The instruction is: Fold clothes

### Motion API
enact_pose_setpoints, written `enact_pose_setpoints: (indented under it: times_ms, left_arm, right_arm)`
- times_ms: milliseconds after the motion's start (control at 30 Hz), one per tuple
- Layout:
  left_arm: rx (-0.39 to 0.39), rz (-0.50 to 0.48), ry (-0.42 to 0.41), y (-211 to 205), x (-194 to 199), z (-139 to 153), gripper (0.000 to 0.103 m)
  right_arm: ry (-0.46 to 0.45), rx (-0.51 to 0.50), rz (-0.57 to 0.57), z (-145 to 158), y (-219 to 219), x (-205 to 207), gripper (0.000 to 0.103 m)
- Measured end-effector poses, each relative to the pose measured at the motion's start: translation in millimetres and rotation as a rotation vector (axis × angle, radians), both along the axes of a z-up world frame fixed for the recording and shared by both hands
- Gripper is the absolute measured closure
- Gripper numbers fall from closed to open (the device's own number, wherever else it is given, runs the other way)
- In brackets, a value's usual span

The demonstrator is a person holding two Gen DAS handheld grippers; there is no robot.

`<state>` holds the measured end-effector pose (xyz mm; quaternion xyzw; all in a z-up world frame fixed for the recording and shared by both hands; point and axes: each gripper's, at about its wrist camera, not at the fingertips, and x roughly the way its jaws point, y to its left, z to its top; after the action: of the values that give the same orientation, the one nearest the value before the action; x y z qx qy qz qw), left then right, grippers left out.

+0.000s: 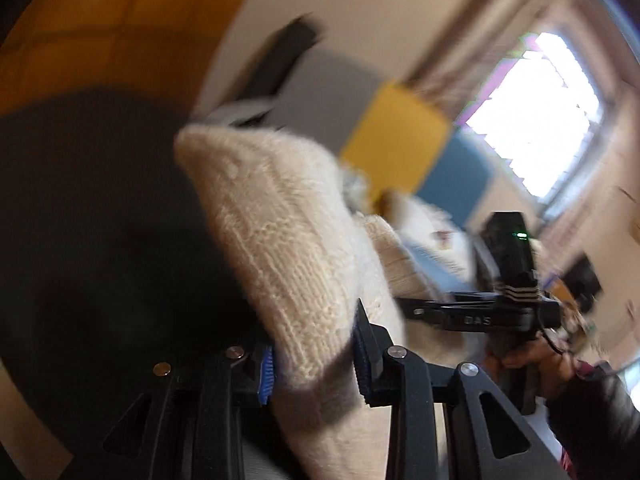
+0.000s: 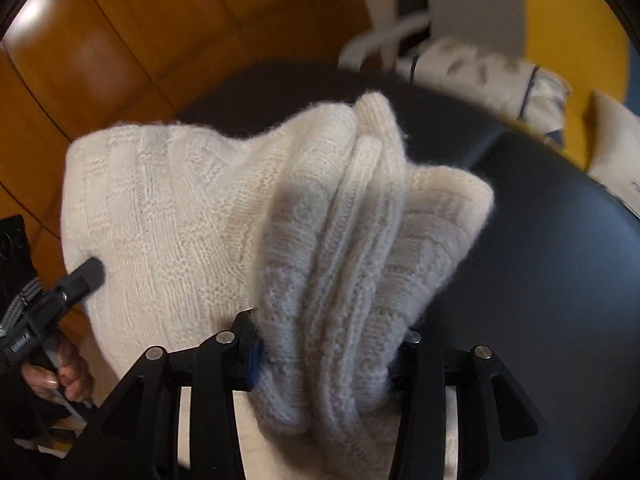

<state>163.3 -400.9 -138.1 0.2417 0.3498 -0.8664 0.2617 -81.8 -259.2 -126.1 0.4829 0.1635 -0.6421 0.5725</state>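
**Sweater lifted, fold still to come**

My left claw grips a bunched edge of the cream knit sweater; my right claw pinches a thick gather of it. The sweater hangs between them above the black worktop. I judge this mid-lift; next, lay it flat. Beyond the sweater: wood floor, bright window.

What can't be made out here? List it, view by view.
- Left wrist view: the room behind is motion-blurred; the cream sweater covers the left gripper's fingertips.
- Right wrist view: bunched sweater folds cover the right gripper's fingertips, and its lower part runs off the bottom edge.
- Both: what garment it is and how far folded.
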Motion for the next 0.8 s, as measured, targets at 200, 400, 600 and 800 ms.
enact_pose_setpoints:
  times_ms: [200, 400, 600, 800]
  left_arm:
    - [0.067, 0.034, -0.019, -16, 6, -27, 0.066]
    - [0.045, 0.056, -0.077, -10, 25, -8, 0.061]
    - [-0.130, 0.185, -0.089, 4, 52, 18, 0.065]
    - [-0.219, 0.076, -0.107, -5, -8, 29, 0.064]
  right_arm:
    - [-0.128, -0.028, -0.041, -30, 2, -28, 0.012]
    - [0.125, -0.097, -0.047, 15, 26, -29, 0.010]
    - [0.276, -0.223, 0.306, 71, 36, 35, 0.010]
    - [0.271, -0.059, 0.418, 15, -25, 50, 0.011]
